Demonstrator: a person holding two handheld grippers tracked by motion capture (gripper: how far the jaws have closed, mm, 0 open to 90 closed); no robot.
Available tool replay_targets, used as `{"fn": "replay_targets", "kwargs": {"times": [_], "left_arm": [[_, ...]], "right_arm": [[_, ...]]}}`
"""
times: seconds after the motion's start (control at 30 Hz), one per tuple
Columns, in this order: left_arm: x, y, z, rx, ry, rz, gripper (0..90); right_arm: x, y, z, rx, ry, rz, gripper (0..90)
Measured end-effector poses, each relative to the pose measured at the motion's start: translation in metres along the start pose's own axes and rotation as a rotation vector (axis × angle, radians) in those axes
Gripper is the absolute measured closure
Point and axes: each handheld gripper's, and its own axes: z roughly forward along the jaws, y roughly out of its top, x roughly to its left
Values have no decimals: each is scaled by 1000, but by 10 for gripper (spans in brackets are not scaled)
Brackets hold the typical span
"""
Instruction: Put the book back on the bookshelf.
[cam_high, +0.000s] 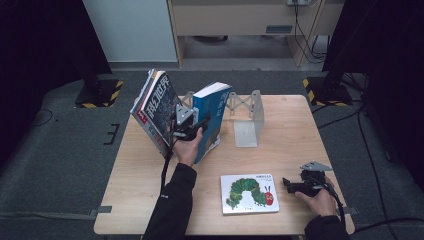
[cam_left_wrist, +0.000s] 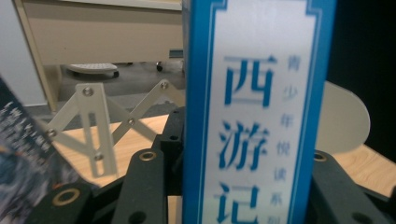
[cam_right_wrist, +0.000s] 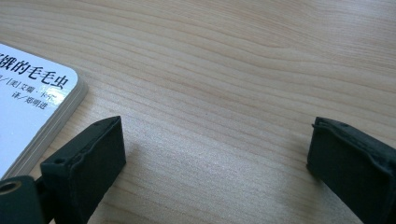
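left tongs (cam_high: 192, 126) clench the blue book (cam_left_wrist: 252, 116) by its spine, upright at the desk's (cam_high: 290, 125) eleven o'clock beside the bookend rack (cam_high: 247, 117); seemingly mid-shelving. next: seat it squarely. right tongs (cam_right_wrist: 215, 154) rest released.

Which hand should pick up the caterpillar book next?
The right one, probably. The right gripper rests open on the table just beside the caterpillar book, with nothing between its jaws. The left gripper is busy, clamped on the blue book near the bookend.
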Motion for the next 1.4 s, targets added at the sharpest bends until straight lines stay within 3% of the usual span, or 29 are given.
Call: {"fn": "replay_targets", "kwargs": {"times": [0.3,0.4,0.57,0.8,1.03,1.4], "left_arm": [[7,-20,-26,29,21,23,592],[9,-29,-32,14,30,17,592],[13,-36,-41,0,10,-15,591],[8,-45,-54,-29,-25,-21,585],[1,-49,-55,-40,-48,-25,575],[-6,-49,-41,-60,-36,-52,568]], "right_arm": [[0,0,0,1,0,1,46],[0,0,0,0,0,1,45],[0,0,0,1,0,2,45],[1,0,0,-1,-2,3,42],[1,0,0,0,-2,2,42],[0,0,0,5,2,1,37]]}}
